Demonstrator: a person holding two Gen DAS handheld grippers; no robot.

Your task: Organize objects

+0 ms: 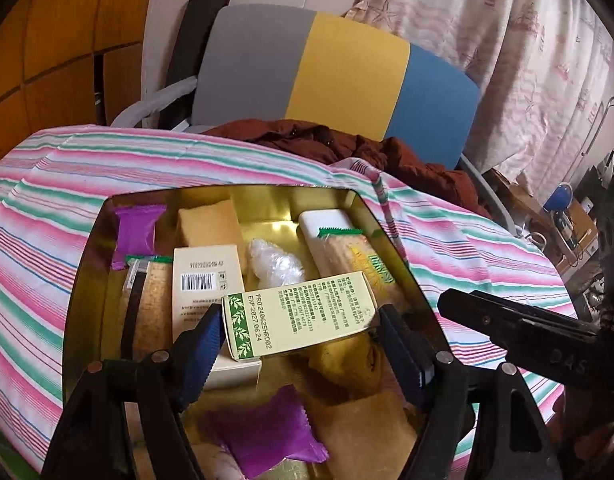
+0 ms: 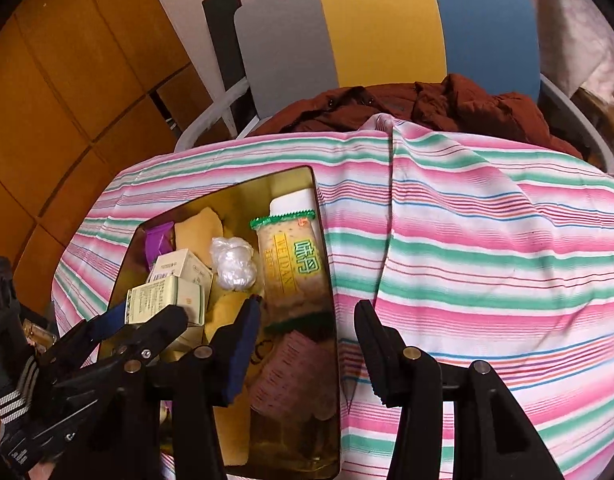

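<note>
A gold tin sits open on the striped cloth, full of snacks and small boxes. My left gripper hangs over its near half, shut on the two ends of a cream box with green leaf print. That box is tilted above a cream barcode box. Also in the tin are purple packets, cracker packs and a crumpled clear bag. My right gripper is open and empty, straddling the tin's right rim.
The striped cloth covers the table right of the tin. Behind the table stands a chair with a grey, yellow and blue back, a rust-brown jacket lying on it. There is a wooden cabinet at left and a curtain at right.
</note>
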